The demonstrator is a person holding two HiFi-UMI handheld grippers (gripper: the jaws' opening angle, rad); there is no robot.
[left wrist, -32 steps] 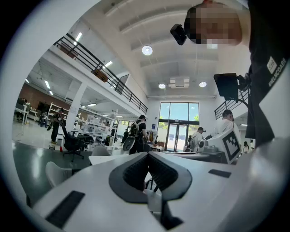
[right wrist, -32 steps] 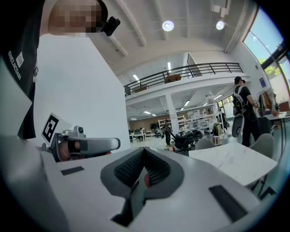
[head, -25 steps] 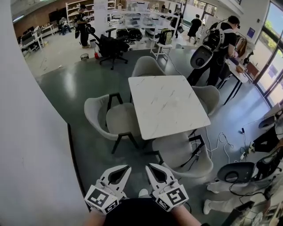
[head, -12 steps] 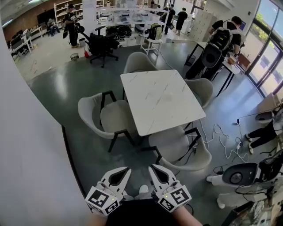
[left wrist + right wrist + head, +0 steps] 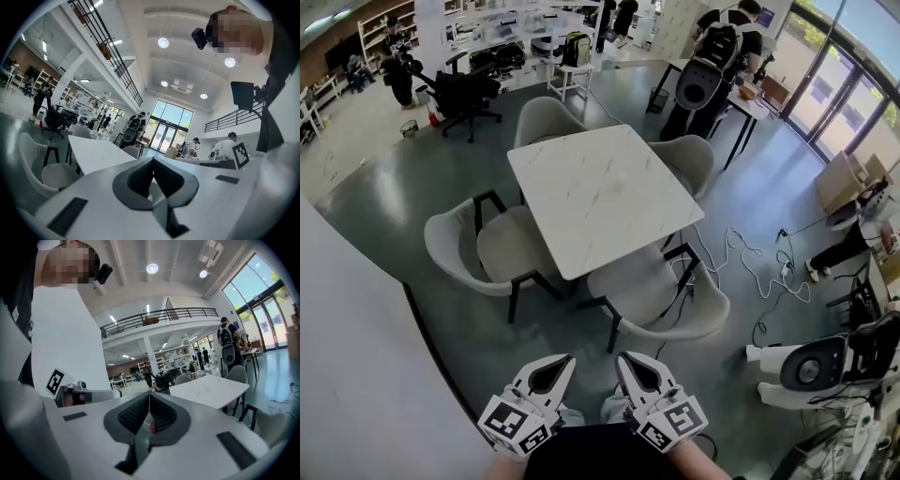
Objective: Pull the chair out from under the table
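A square white marble-top table [image 5: 600, 197] stands in the middle of the head view with grey shell chairs tucked around it. The nearest chair [image 5: 661, 300] sits at its near side, its seat partly under the top. Another chair [image 5: 487, 248] stands at the left side, one [image 5: 544, 120] at the far side and one [image 5: 689, 164] at the right. Both grippers hang low at the bottom of the head view, well short of the nearest chair. My left gripper [image 5: 567, 360] and right gripper [image 5: 623, 358] are shut and hold nothing. In the left gripper view the table [image 5: 96, 152] shows beyond the shut jaws.
A white wall [image 5: 366, 375] runs along the left. Cables [image 5: 759, 272] trail on the floor right of the table. A white machine [image 5: 816, 370] lies at the lower right. People stand at a desk [image 5: 750, 94] behind; a black office chair [image 5: 469, 89] is far left.
The table and chairs have slid left and grown slightly larger in the head view as the viewpoint shifted right and closer. Both grippers stay shut side by side at the bottom.
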